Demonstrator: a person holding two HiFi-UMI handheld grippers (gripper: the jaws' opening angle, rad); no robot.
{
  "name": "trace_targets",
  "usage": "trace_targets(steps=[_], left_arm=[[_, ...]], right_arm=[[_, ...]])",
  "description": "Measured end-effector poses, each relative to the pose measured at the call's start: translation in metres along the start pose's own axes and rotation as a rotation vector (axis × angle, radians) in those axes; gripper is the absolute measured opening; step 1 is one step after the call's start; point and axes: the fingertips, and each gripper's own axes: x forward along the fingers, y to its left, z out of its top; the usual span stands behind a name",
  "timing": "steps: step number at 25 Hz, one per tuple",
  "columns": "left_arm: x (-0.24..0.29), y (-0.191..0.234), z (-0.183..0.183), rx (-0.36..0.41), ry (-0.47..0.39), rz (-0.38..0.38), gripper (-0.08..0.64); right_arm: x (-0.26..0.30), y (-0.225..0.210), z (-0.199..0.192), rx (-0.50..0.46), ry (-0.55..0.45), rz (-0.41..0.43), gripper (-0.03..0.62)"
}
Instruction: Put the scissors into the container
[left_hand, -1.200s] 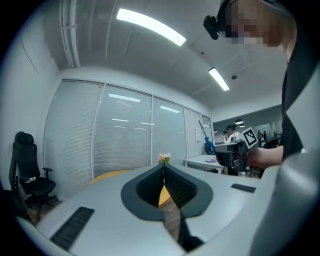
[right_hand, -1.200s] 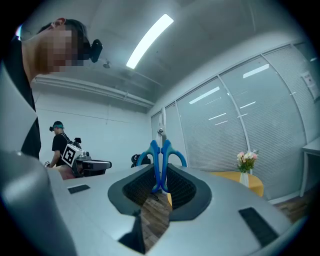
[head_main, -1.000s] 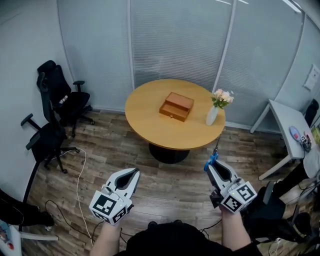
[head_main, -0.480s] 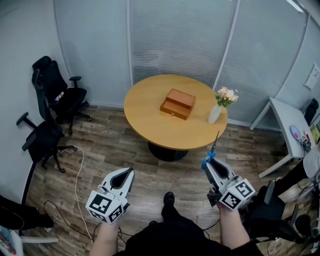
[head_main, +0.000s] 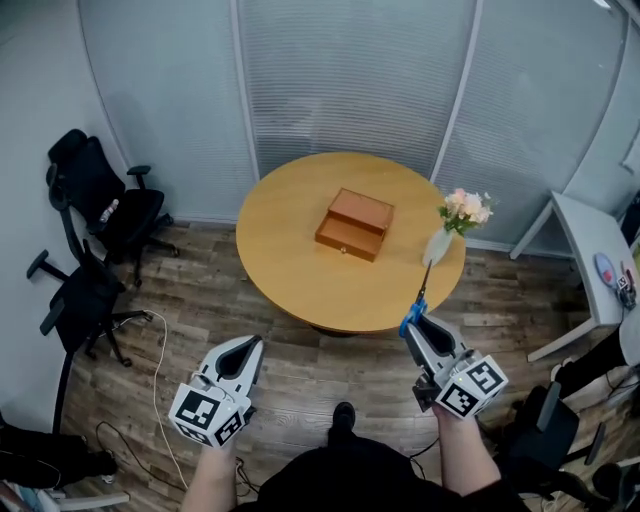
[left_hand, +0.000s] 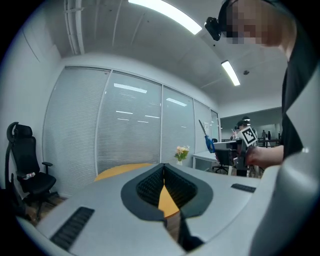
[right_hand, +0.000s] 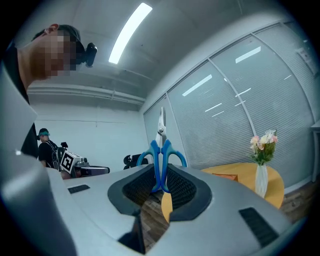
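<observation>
Carrying stage: right hand-held gripper (head_main: 413, 326) clamps the scissors (head_main: 421, 293) upright; left hand-held gripper (head_main: 246, 349) closed, empty. Next, reach the container (head_main: 354, 223) at the table's (head_main: 282, 262) middle.

Bright, even indoor light from ceiling strip lights (right_hand: 128, 33), shadows soft. Both gripper views fisheye-warped with black vignetted corners, near foreground slightly soft. Head view sharp.

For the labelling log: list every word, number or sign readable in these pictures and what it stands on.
None can be read.
Left gripper and right gripper: black-and-white square markers only, no letters.
Wooden box, scissors: no print shows.
Items on the white desk: too small to read.
</observation>
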Motion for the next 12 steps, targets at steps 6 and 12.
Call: trace_targets(steps=[6,12], left_arm=[[0.08,0.023,0.004,-0.029,0.008,0.009,0.014],[0.122,0.031,0.003,-0.034,0.005,0.011,0.014]], right_arm=[[0.046,-0.067,0.002,0.026,0.034,0.027,0.092],[0.073,-0.099,0.005,0.029,0.052,0.061,0.092]])
